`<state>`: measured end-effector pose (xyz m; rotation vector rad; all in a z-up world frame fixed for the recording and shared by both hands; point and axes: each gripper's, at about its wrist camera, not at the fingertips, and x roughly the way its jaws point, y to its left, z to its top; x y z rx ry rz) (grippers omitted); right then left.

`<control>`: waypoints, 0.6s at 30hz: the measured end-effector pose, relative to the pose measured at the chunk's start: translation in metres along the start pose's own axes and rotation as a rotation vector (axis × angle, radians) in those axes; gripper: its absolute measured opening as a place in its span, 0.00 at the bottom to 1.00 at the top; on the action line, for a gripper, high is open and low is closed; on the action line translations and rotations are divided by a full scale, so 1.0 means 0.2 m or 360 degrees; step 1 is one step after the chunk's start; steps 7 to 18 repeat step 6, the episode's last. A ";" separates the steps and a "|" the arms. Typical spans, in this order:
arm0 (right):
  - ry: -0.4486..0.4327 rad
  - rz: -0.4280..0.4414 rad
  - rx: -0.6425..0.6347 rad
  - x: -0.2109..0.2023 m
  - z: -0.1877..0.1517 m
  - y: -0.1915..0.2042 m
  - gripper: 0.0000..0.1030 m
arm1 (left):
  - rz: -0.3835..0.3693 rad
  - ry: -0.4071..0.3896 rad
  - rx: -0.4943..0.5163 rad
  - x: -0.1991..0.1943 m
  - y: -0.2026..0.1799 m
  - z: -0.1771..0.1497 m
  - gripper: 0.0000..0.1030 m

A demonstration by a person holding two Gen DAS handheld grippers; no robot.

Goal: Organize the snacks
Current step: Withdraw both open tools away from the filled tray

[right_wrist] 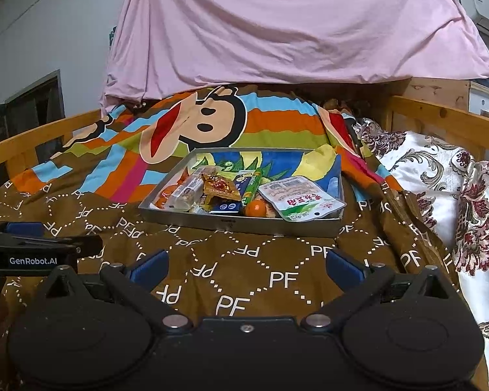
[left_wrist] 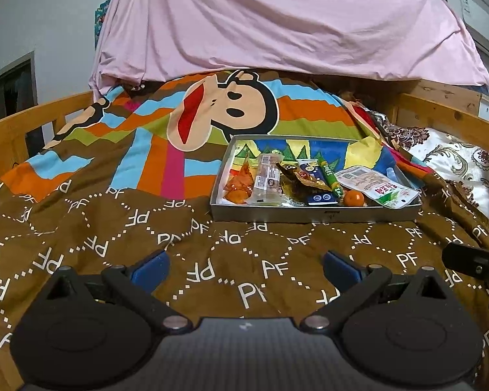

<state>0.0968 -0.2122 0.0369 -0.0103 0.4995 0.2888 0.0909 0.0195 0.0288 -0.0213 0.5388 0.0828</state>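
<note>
Both grippers hover over the brown "PF"-printed quilt (left_wrist: 212, 260), left gripper (left_wrist: 246, 265) and right gripper (right_wrist: 246, 265) each with jaws spread wide and empty; "GenRobot.AI" reads on the left unit at 9 o'clock in the right view. At 12 o'clock the metal tray (right_wrist: 244, 224) lies long axis crosswise, holding overlapping snacks: a green stick pack (right_wrist: 251, 185) pointing away, a white pouch (right_wrist: 301, 202) with red characters too small to read, and a partly hidden orange (right_wrist: 256, 209).

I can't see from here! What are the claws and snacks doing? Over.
Left claw open, empty. Right claw open, empty. Snacks all in tray on bed. Nothing blocking.
</note>
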 end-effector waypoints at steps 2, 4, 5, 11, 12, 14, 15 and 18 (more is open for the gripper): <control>0.0004 0.0003 -0.0002 0.00 0.00 0.00 0.99 | -0.0001 -0.0003 0.0003 0.00 0.00 0.00 0.99; 0.0008 0.0006 -0.0002 0.00 0.00 0.00 0.99 | 0.0003 0.0001 0.0002 0.00 0.00 0.00 0.99; 0.0011 0.0008 -0.0002 0.00 0.00 0.00 0.99 | 0.0003 0.0006 0.0001 0.00 0.00 0.00 0.99; 0.0016 0.0010 -0.0001 0.01 0.00 0.00 0.99 | 0.0002 0.0010 0.0001 0.00 0.00 0.00 0.99; 0.0016 0.0010 -0.0001 0.01 0.00 0.00 0.99 | 0.0002 0.0010 0.0001 0.00 0.00 0.00 0.99; 0.0016 0.0010 -0.0001 0.01 0.00 0.00 0.99 | 0.0002 0.0010 0.0001 0.00 0.00 0.00 0.99; 0.0016 0.0010 -0.0001 0.01 0.00 0.00 0.99 | 0.0002 0.0010 0.0001 0.00 0.00 0.00 0.99; 0.0016 0.0010 -0.0001 0.01 0.00 0.00 0.99 | 0.0002 0.0010 0.0001 0.00 0.00 0.00 0.99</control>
